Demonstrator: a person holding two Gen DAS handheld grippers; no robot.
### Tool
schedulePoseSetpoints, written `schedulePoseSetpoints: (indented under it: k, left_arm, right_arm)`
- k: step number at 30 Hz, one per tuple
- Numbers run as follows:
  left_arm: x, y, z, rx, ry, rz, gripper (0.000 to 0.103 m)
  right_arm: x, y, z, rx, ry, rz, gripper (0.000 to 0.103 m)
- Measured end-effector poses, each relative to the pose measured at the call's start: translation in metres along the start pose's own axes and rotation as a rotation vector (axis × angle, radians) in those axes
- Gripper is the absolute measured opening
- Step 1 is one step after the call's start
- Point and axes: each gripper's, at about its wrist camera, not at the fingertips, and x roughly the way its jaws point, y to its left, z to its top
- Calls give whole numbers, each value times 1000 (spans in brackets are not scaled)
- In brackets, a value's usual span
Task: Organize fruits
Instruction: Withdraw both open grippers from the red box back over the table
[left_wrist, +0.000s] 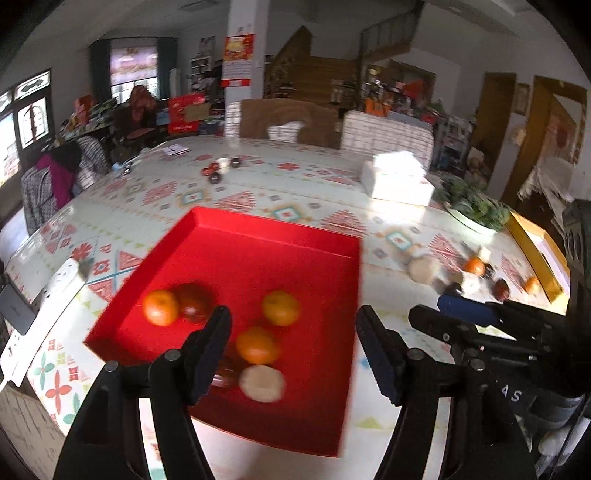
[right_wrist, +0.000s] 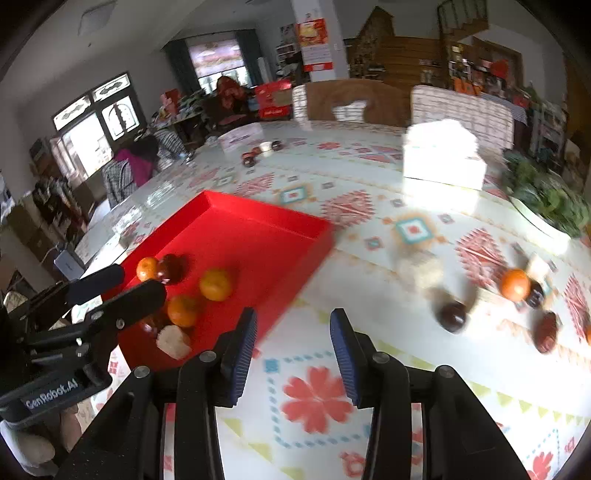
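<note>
red tray (left_wrist: 207, 236): collects sorted fruit, several oranges (left_wrist: 257, 344) already inside
left tongs (left_wrist: 293, 328): wide, empty, above tray
right tongs (right_wrist: 293, 332): wide, empty, aimed toward loose dark fruit (right_wrist: 452, 316) on the surface (right_wrist: 369, 229)

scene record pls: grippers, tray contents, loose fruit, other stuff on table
left gripper: open, empty, over the red tray
right gripper: open, empty, over the tablecloth right of the tray
in tray: three oranges, two dark red fruits, one pale round fruit
loose on table: orange, dark fruits, pale fruit
also: tissue box, bowl of greens
</note>
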Motion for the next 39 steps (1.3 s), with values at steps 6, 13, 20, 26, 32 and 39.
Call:
schedulePoseSetpoints:
  k: [6,13,20,26,32,39]
  left_arm:
    - [3,-46,-6,77,27,-36,70]
    - [13,-102,-14,162,67,-90,71]
    - [29,-142,-23,203,114,-138,71]
    - [42,-160,-27,212,151,-169,71]
    - [52,-165,-27,206,171,-184,71]
    - [62,-160,-17,166,187,-220,71]
  right_arm:
    - [-22,-43,-16,66,-19,-21,47]
    - [-50,-109,-37,189,-40,-53,47]
    - [-83,-174,-57,285,-71,-119,47]
    - [-110,-230,-74,380,-97,-186,47]
    - [-124,-271,-85,466,-113,-210,47]
    - [-121,-284,-72,476,-117,-267,47]
